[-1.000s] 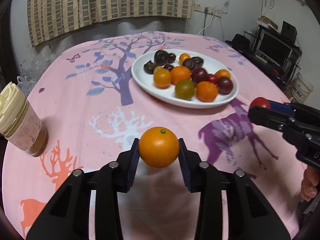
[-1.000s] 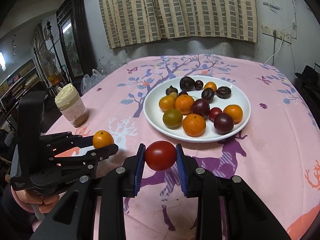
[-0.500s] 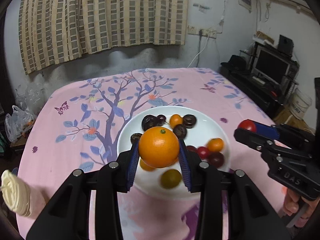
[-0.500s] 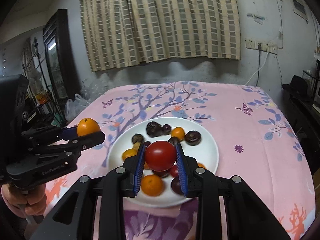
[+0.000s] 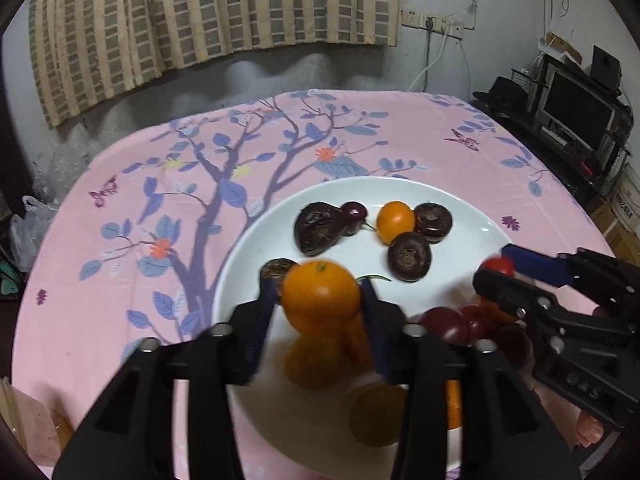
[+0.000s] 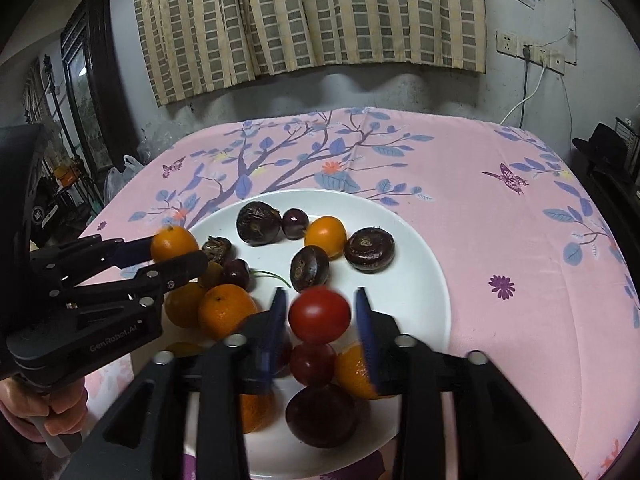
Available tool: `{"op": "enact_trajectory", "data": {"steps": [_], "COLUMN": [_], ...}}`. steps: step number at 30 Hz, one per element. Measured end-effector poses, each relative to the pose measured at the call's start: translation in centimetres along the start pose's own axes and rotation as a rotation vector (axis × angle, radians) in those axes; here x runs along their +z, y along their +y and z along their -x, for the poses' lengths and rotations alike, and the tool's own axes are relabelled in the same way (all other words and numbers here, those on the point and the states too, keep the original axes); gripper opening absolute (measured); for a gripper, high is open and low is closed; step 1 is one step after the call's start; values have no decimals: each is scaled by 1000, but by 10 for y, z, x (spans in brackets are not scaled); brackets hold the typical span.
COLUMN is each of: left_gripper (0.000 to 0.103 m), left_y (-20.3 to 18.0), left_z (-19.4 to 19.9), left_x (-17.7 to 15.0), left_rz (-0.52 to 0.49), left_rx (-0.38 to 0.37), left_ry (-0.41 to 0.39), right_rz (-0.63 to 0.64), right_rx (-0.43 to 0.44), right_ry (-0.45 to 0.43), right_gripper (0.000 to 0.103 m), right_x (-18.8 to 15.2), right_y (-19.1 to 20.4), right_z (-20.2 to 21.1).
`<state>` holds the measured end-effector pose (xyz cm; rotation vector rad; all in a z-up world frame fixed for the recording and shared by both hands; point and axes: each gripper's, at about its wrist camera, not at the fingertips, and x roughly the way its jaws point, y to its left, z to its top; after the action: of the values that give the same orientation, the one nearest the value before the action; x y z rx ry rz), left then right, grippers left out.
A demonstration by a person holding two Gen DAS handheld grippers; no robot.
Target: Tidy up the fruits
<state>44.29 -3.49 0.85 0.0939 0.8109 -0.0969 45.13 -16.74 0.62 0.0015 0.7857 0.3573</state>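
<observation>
Over the white plate (image 6: 416, 272), left gripper (image 5: 320, 300) jaws just opening, gaps beside the orange (image 5: 320, 298), right gripper (image 6: 320, 312) likewise spread around the red tomato (image 6: 319, 314).

Both tools just opened over plate (image 5: 256, 248), releasing orange (image 5: 320, 298) & tomato (image 6: 319, 314).

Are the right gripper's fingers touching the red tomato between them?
Apart. In the right wrist view the right gripper has just been opening: bare gaps show between the red tomato and both fingers.
</observation>
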Motion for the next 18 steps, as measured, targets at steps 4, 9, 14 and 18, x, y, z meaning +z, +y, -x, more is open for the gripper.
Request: {"op": "enact_trajectory", "data": {"steps": [4, 9, 14, 18], "left_gripper": [95, 98, 98, 98], "left_y": [2, 9, 16, 21], "left_z": [43, 101, 137, 143], "left_x": [-5, -37, -92, -130], "left_rz": [-18, -22, 25, 52], "left_rx": [53, 31, 15, 38], "left_ry": [-88, -100, -81, -57], "right_rz": [59, 141, 132, 123], "right_rx": [-9, 6, 36, 3], "right_ry": [-46, -78, -87, -77], "right_gripper": [88, 100, 100, 100], "right_x": [-7, -41, -89, -121], "right_y": [15, 39, 52, 54], "right_z": [34, 92, 128, 132]}}
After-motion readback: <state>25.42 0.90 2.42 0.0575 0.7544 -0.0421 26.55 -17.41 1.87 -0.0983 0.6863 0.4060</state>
